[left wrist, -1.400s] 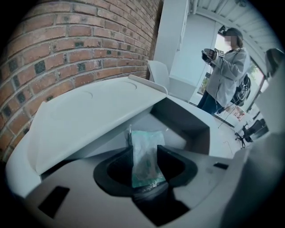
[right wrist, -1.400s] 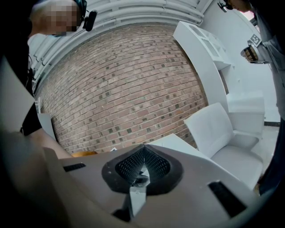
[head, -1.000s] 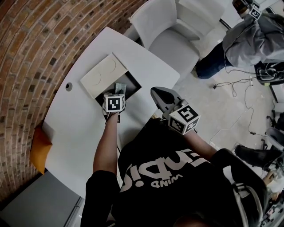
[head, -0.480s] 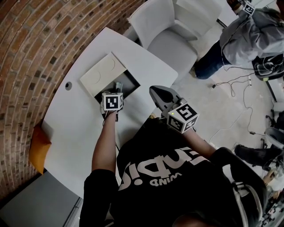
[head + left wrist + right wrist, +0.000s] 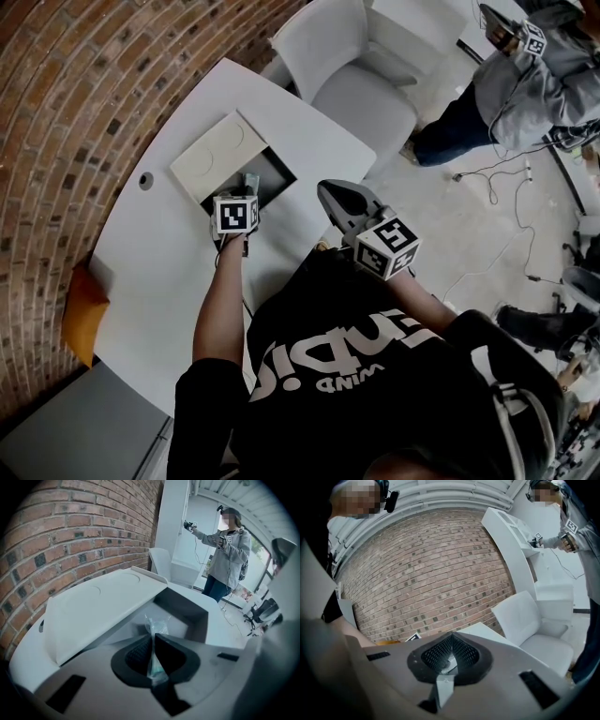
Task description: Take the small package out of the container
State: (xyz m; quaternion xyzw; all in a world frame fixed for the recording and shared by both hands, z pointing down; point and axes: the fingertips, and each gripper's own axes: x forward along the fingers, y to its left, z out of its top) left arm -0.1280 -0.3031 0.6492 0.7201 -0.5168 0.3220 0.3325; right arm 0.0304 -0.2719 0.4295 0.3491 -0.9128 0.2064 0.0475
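Note:
The container is a dark open box on the white table, with its pale lid tipped back to the left. A small clear crinkled package stands up out of it, and its top also shows in the head view. My left gripper points down into the box; its jaws have just been closing and now pinch the package between the pads. In the head view that left gripper sits at the box's near edge. My right gripper hovers off the table's right side, shut with nothing in it.
The white table curves along a brick wall. A white armchair stands behind the table. Another person stands at the back right, with cables on the floor. An orange cushion lies at the left.
The left gripper has edged slightly toward the box, and less of the package shows beyond its cube. The right gripper has stayed put. The person at the back has shifted.

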